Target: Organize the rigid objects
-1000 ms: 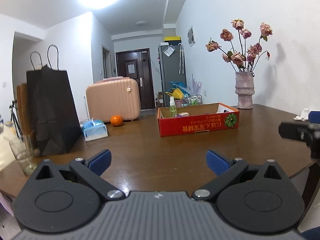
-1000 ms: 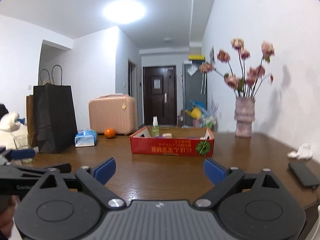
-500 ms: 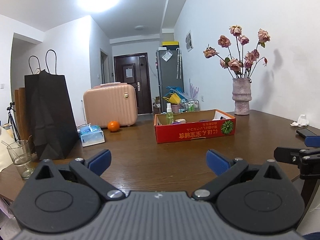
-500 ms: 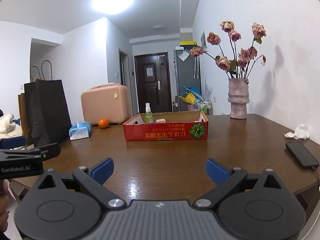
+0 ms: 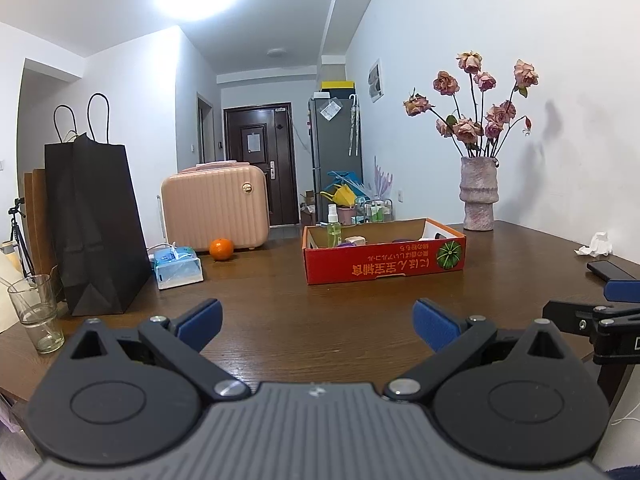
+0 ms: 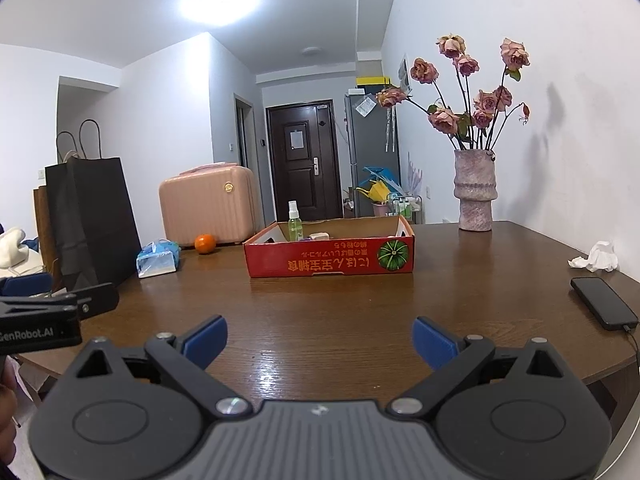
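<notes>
Nearest the cameras, the left gripper (image 5: 316, 322) is held spread wide, its blue pads (image 5: 200, 323) well apart with nothing between them, above the near edge of the wooden table (image 5: 340, 320). The right gripper (image 6: 320, 338) is likewise seen gaping and empty over bare tabletop. Each gripper is caught at the edge of the other's view. A broad stretch of bare wood lies between both grippers and the red cardboard box (image 6: 330, 262), which stands mid-table and holds a green spray bottle (image 6: 295, 222) upright with other small items that cannot be made out.

Only the left view shows a drinking glass (image 5: 36, 314) by the table's left edge. The phone (image 6: 602, 302) near the right edge is shown whole only in the right view.

Farther back, a black paper bag (image 5: 94, 224), tissue pack (image 5: 178, 268), orange (image 5: 221, 249), pink case (image 5: 214, 204) and flower vase (image 6: 475, 190) are seen.
</notes>
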Action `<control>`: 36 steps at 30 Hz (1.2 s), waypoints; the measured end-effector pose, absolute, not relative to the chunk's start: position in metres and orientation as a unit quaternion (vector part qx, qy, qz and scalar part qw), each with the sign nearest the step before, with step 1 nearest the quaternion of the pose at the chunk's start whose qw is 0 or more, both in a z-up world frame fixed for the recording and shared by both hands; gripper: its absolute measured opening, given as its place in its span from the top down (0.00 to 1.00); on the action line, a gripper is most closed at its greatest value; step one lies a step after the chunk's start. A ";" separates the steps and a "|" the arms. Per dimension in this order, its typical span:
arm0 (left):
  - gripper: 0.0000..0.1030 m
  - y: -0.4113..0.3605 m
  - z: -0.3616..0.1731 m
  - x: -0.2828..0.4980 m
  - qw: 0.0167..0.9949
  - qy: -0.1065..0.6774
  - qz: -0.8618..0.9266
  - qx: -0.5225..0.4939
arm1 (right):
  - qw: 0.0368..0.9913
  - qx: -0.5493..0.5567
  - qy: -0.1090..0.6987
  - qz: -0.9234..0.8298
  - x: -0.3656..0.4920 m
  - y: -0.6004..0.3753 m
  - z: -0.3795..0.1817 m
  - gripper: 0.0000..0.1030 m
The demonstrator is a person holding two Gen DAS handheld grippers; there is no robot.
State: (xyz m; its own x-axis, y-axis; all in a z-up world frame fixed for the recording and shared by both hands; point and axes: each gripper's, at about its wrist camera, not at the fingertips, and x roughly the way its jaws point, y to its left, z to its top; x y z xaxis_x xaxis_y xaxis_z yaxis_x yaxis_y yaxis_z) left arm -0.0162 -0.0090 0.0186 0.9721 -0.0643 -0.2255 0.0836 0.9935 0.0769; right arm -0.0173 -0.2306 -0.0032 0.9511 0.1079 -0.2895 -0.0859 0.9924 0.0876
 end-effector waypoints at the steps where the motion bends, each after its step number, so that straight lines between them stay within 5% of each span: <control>1: 0.00 -0.009 0.019 -0.016 0.992 0.112 -0.038 0.043 | 0.987 0.038 0.149 0.049 -0.017 -0.231 -0.004 0.04; 36: 0.00 -0.008 0.020 -0.017 0.993 0.109 -0.036 0.039 | 0.985 0.047 0.160 0.047 -0.015 -0.233 -0.006 0.04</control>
State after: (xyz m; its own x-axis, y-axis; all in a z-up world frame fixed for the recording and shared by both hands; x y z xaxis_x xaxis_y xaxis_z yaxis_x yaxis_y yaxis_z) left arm -0.0170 -0.0081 0.0200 0.9736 -0.0637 -0.2192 0.0806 0.9944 0.0687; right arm -0.0152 -0.2326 -0.0057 0.9446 0.1077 -0.3100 -0.0779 0.9912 0.1071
